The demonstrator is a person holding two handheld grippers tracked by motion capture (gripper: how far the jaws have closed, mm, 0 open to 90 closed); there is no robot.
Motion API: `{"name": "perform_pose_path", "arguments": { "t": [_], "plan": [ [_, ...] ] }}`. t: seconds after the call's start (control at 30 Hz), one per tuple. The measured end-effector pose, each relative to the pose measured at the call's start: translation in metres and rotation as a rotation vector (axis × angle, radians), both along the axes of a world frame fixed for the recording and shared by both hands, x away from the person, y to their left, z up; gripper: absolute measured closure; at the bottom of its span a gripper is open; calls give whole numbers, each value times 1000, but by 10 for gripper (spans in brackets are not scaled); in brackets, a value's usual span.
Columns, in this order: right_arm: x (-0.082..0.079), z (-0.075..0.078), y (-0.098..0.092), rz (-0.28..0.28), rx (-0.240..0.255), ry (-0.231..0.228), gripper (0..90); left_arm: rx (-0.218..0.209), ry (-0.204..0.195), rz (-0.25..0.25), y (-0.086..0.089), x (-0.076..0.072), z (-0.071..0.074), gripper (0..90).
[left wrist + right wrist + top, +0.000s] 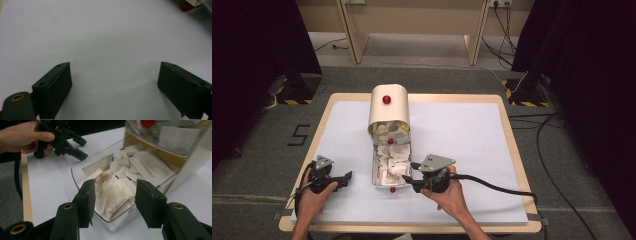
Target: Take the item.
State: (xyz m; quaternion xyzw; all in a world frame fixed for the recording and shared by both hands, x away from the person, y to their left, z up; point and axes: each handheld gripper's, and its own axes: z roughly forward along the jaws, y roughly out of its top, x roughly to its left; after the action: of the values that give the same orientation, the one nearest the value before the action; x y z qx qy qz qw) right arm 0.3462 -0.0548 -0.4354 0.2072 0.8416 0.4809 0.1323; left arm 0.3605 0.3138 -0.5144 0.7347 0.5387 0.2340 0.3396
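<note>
A cream dispenser box with a red knob stands mid-table. Its clear drawer is pulled out toward me and holds several paper sachets. My right gripper is open at the drawer's front right corner. In the right gripper view its jaws stand on either side of the drawer's near rim, with sachets beyond them and nothing gripped. My left gripper is open to the left of the drawer, low over the white sheet, holding nothing.
White paper covers the wooden table. The drawer's front red knob sits near my right gripper and shows in the left gripper view. Black cable trails right from the right gripper. Bare paper lies left and right of the box.
</note>
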Motion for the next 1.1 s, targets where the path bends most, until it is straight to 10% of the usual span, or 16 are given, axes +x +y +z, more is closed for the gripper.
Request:
{"name": "perform_pose_path", "arguments": {
  "t": [0.27,1.1],
  "plan": [
    [3,-7,30,55,-52,-11,583,-3,-2,1,0,0,0,113],
    [14,-31,41,88,-121,37,832,-3,-2,2,0,0,0,113]
  ]
}}
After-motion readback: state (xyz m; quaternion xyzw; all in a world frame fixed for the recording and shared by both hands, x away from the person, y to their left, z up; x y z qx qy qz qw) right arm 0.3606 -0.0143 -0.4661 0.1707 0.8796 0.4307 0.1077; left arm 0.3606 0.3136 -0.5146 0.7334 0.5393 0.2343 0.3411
